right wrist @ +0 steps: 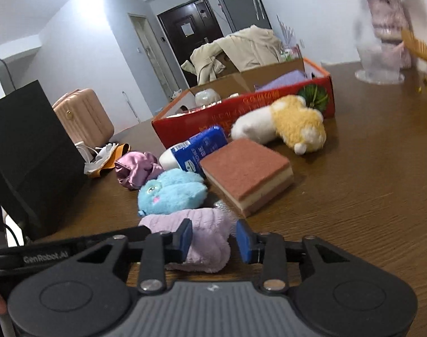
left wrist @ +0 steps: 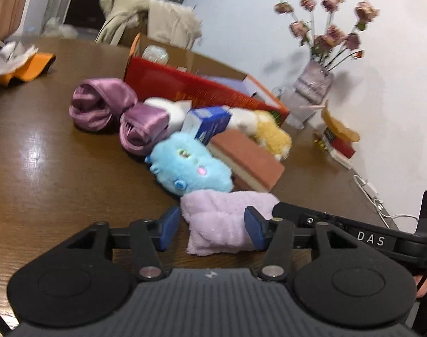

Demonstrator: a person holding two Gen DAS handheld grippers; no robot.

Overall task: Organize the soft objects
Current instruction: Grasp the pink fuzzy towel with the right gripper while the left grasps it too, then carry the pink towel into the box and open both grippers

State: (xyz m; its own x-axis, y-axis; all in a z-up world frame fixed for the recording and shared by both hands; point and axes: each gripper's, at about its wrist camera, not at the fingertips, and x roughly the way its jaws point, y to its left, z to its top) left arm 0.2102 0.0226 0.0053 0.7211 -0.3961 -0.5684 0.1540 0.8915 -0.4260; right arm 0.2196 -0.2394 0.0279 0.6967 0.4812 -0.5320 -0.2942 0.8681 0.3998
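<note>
Both grippers are set over the same lilac fleece cloth (left wrist: 227,219), which lies crumpled on the near edge of the brown table (left wrist: 58,168), just in front of the blue plush toy (left wrist: 189,165). The left gripper (left wrist: 212,229) has its jaws wide, one blue pad clear of the cloth's left side and the other lying against its right part; the right gripper (right wrist: 214,240) also stands open, though narrower, with its left pad touching the fleece and its right pad apart from it. Neither pair looks closed on the fabric yet. The step in hand appears to be picking up this cloth, probably to carry it to the red cardboard box (right wrist: 241,106) at the far side, where a purple item already lies. To do it well, one gripper should likely take the lead, closing over a thick fold near the cloth's middle instead of a loose corner, since soft fleece will slip or trail if pinched thinly. The lift should go straight up before moving far, because the blue plush toy, the layered brown sponge (right wrist: 247,174) and the blue-and-white packet (right wrist: 196,148) sit close behind and could be dragged along. The satin purple scrunchies (left wrist: 117,112) and the yellow-and-white plush (right wrist: 286,123) lie beyond, awaiting their turn.
</note>
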